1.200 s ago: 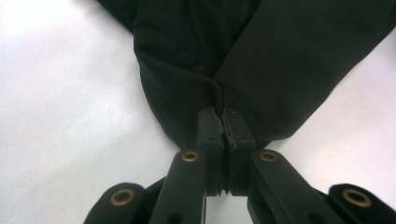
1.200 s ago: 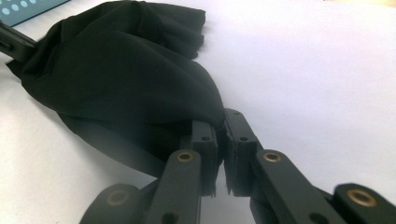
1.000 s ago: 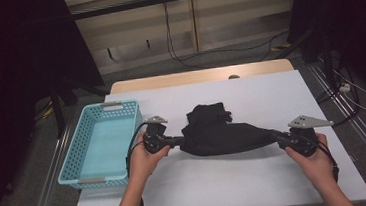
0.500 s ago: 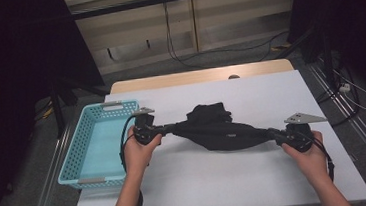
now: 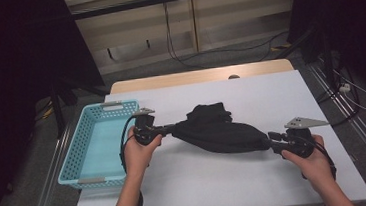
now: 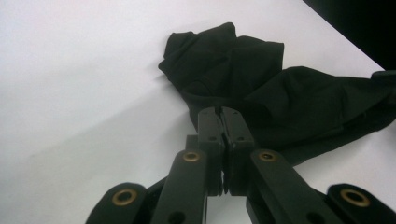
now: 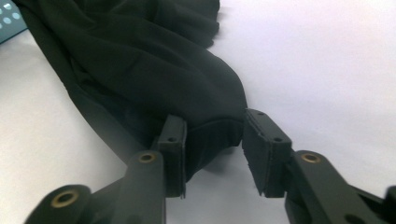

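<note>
Left gripper [image 6: 222,112] pinching black cloth [image 5: 221,130], right gripper [image 7: 212,133] just opening (cloth end between jaws)

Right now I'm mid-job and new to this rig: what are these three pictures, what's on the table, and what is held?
A person holds a two-jaw tool in each hand. The high view looks down on the white table; the other two pictures come from cameras riding on each tool, looking along its black jaws. On the table lie a black cloth and a light blue basket at the left. The left gripper is clamped shut on one end of the cloth. The right gripper has just been opening: the cloth's other end sits between its jaws, touching one pad, with a gap at the other.
</note>
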`<state>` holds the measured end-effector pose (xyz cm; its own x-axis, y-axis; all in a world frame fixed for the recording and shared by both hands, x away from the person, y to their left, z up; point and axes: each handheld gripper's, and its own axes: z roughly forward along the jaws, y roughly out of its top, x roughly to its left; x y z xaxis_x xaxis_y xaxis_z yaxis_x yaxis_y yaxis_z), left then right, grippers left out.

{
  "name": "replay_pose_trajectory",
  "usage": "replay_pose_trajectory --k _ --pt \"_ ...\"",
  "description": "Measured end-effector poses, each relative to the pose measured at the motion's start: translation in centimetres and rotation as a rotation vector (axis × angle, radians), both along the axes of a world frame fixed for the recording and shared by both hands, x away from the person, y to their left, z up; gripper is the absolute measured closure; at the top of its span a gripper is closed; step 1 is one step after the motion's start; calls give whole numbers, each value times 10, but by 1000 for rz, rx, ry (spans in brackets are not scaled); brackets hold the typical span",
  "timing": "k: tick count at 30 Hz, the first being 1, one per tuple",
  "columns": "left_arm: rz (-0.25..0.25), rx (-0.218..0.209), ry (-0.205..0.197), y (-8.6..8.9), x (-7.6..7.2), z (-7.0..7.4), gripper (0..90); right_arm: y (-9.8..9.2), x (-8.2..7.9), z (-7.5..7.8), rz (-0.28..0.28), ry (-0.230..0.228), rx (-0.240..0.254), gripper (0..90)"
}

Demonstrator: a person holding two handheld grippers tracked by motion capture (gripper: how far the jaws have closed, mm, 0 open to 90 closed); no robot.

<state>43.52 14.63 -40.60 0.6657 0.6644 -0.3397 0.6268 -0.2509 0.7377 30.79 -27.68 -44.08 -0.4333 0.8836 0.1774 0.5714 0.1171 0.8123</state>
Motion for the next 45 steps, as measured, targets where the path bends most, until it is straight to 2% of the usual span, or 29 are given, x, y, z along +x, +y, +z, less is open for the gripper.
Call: replay_pose_trajectory --k 5,7,12,19,21,23,26,28,33,39,42,44,45 --pt "5 -2 -7 2 0 2 878 4 -4 7 26 -25 32 564" --pt "12 -12 -11 3 0 4 878 8 -6 9 43 -35 30 558" --pt "8 -3 -4 6 0 4 878 19 -8 13 90 -48 20 567" --pt "33 -3 -15 9 0 4 878 38 -9 8 180 -40 -21 603" --pt "37 -7 -15 10 0 5 878 43 -9 5 210 -30 -37 564" --pt "35 3 -13 9 0 2 877 48 -8 0 227 -13 -58 477" --pt "43 9 -2 7 0 -2 877 55 -7 -7 252 4 -73 429" --pt "41 13 -3 8 0 -2 877 58 -7 -9 257 6 -92 383" --pt "52 -1 -10 11 0 -1 877 55 -4 -14 240 7 -166 363" --pt "53 -7 -8 10 1 -3 877 54 -4 -19 264 14 -202 355" --pt "51 -11 -7 10 1 -2 877 57 -4 -22 271 8 -243 395" --pt "47 -4 -8 10 1 -2 877 56 -3 -22 266 6 -240 492" --pt "46 -3 -8 11 2 -1 877 54 -3 -21 259 8 -237 573"
